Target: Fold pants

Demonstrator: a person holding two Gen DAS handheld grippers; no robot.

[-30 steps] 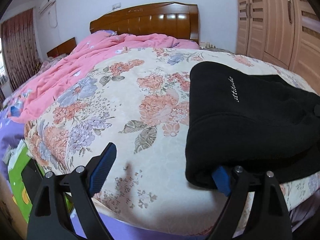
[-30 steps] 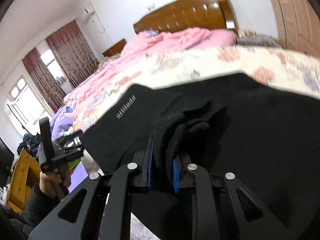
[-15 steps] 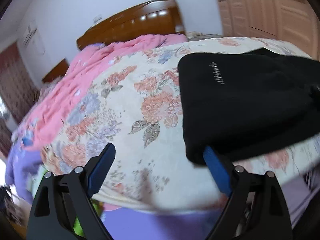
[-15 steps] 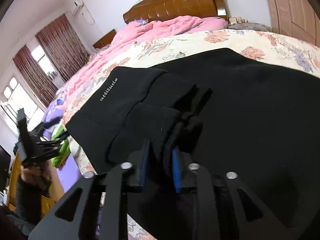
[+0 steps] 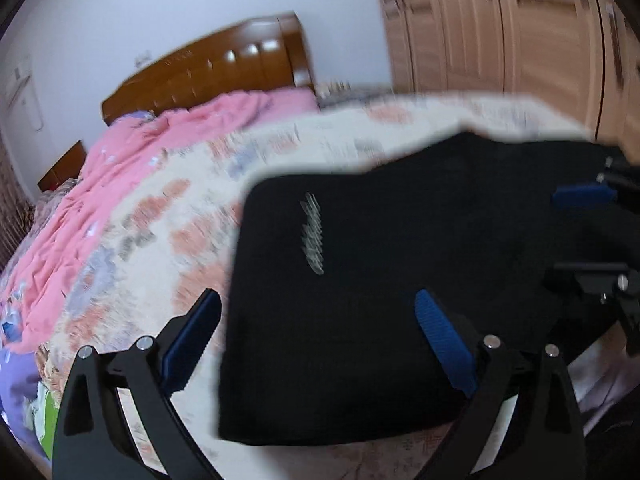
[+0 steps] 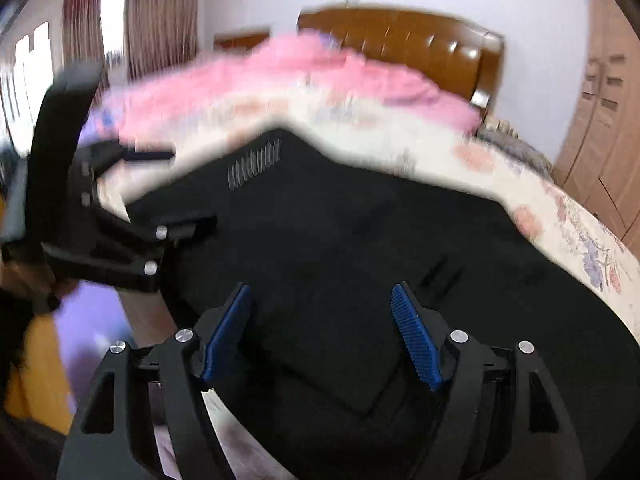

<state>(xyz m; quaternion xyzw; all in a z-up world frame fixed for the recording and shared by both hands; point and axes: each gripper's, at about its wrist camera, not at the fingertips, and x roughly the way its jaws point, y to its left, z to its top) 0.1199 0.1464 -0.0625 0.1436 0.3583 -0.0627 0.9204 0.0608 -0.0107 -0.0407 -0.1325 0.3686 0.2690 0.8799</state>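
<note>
The black pants (image 5: 372, 292) lie folded on the floral bedspread (image 5: 160, 240), small white lettering on top. My left gripper (image 5: 316, 320) is open, its jaws straddling the near left edge of the pants. My right gripper (image 6: 320, 312) is open and empty just above the pants (image 6: 360, 260). The right gripper also shows at the right edge of the left wrist view (image 5: 592, 232). The left gripper shows at the left of the right wrist view (image 6: 132, 216). Both views are motion-blurred.
A pink quilt (image 5: 120, 176) covers the far left of the bed before a wooden headboard (image 5: 216, 76). Wooden wardrobe doors (image 5: 520, 28) stand at the right. Curtained windows (image 6: 132, 12) are at the left. Purple sheet hangs off the near bed edge (image 5: 16, 392).
My right gripper has let go of the bunched black fabric and now stands open. My left gripper has swung right, over the pants' near edge. Both cameras are moving fast.
</note>
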